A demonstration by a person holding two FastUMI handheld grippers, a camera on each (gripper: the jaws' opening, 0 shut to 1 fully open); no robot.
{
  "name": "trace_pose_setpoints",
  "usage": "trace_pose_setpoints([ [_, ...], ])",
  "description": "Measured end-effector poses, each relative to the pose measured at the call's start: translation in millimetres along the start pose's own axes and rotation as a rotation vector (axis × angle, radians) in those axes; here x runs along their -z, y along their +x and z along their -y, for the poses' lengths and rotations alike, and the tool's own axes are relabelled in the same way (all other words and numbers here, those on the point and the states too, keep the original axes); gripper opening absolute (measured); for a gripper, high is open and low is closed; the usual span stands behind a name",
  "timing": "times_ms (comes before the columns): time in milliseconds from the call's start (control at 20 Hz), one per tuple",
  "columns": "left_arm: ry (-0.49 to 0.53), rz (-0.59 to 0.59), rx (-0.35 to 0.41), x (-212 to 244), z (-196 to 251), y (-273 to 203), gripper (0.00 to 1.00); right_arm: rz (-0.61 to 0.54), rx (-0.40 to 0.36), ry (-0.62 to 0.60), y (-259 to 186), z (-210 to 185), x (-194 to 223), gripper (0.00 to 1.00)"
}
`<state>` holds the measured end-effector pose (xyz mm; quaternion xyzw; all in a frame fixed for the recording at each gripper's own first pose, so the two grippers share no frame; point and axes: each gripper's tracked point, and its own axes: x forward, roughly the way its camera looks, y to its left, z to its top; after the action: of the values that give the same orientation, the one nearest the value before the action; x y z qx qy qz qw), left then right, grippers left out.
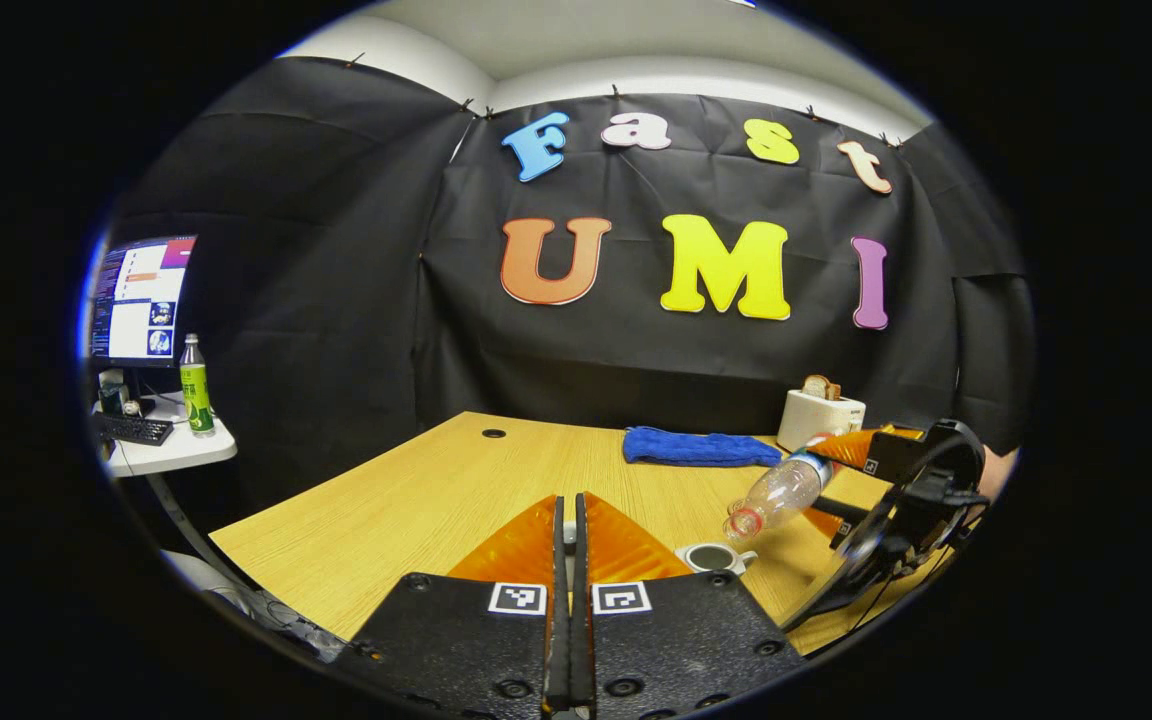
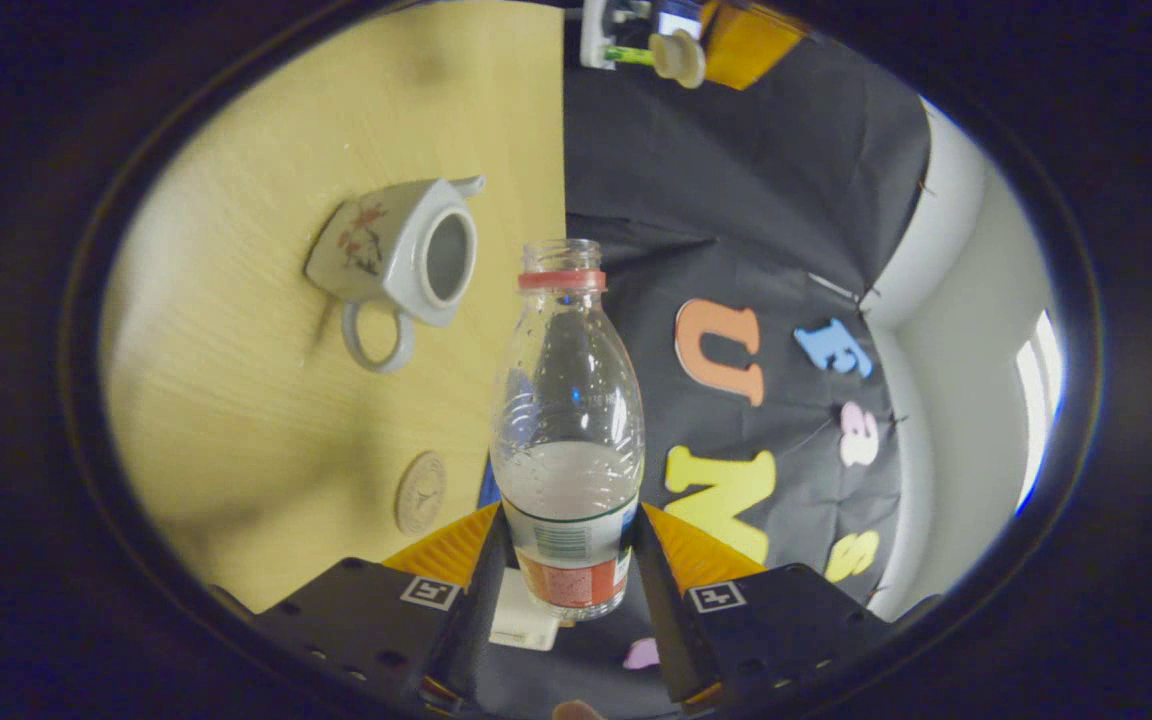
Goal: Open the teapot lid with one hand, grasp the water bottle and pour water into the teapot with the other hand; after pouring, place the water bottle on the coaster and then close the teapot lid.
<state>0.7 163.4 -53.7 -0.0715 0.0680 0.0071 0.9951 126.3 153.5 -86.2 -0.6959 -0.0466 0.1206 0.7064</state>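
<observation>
Table [image 1: 416,500]: a light wood-grain top is filling the lower middle of the left gripper view; in the right gripper view it is appearing turned on its side.
Water bottle [image 2: 568,400]: clear plastic, uncapped, with a red ring under the open mouth and a label near its base; it is lying tipped over, mouth pointing down toward the teapot in the left gripper view [image 1: 774,492]. Some water is sitting in the lower half near the label.
Teapot [image 2: 401,260]: white, with a small floral print on the side, a loop handle and a short spout; it is standing on the table with its lid off and its dark mouth showing. In the left gripper view [image 1: 714,558] it is sitting just below the bottle's mouth, not touching it.
Right gripper [image 2: 566,570]: its fingers are pressing on both sides of the bottle's labelled base, parted as wide as the bottle; the left gripper view is showing it at the right [image 1: 836,480].
Left gripper [image 1: 568,520]: the jaws are standing almost together; what is between them cannot be told here. The right gripper view is showing a pale lid [image 2: 678,56] held at the tips of the far-off left gripper.
Coaster [image 2: 421,492]: a small round tan disc is lying flat on the table, apart from the teapot.
Blue cloth [image 1: 701,447]: folded, lying at the table's far side, seen in the left gripper view.
</observation>
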Motion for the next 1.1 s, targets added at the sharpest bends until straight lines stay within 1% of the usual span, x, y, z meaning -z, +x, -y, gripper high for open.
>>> trace_pose_setpoints([
  [100, -0.006, 0.015, 0.000, -5.6, 3.9, -0.5, 0.03, -0.022, -0.048, 0.194, -5.6, -5.2, 0.2, 0.68],
  [250, 0.003, 0.035, 0.017, -11.8, 17.9, -2.4, 0.03, -0.036, -0.141, 0.551, -16.6, -8.3, -4.3, 0.70],
  [300, 0.014, 0.039, 0.024, -13.2, 23.8, -2.3, 0.03, -0.033, -0.163, 0.658, -19.4, -6.8, -6.1, 0.68],
  [350, 0.026, 0.040, 0.033, -14.0, 30.4, -2.3, 0.03, -0.026, -0.176, 0.754, -22.4, 0.1, -5.9, 0.70],
  [450, 0.050, 0.045, 0.054, -16.2, 43.9, -1.8, 0.03, -0.022, -0.179, 0.908, -26.5, 14.4, -0.4, 0.68],
  [600, 0.073, 0.055, 0.084, -18.3, 60.9, -2.4, 0.03, -0.014, -0.166, 1.096, -22.7, 36.4, 15.0, 0.69],
  [700, 0.082, 0.056, 0.087, -18.8, 66.4, -2.7, 0.03, 0.010, -0.161, 1.218, -13.0, 48.7, 21.3, 0.69],
  [800, 0.091, 0.058, 0.079, -18.7, 66.3, -1.6, 0.03, 0.024, -0.185, 1.342, 7.0, 50.6, 22.9, 0.68],
  [850, 0.090, 0.057, 0.076, -18.6, 65.6, -2.2, 0.03, 0.025, -0.205, 1.401, 18.3, 49.6, 22.8, 0.69],
  [950, 0.084, 0.059, 0.066, -18.2, 61.6, -2.0, 0.03, 0.009, -0.249, 1.481, 41.2, 41.0, 25.7, 0.69],
  [1100, 0.083, 0.059, 0.035, -16.5, 51.1, 1.2, 0.03, -0.023, -0.290, 1.533, 73.1, 17.2, 35.8, 0.68],
])
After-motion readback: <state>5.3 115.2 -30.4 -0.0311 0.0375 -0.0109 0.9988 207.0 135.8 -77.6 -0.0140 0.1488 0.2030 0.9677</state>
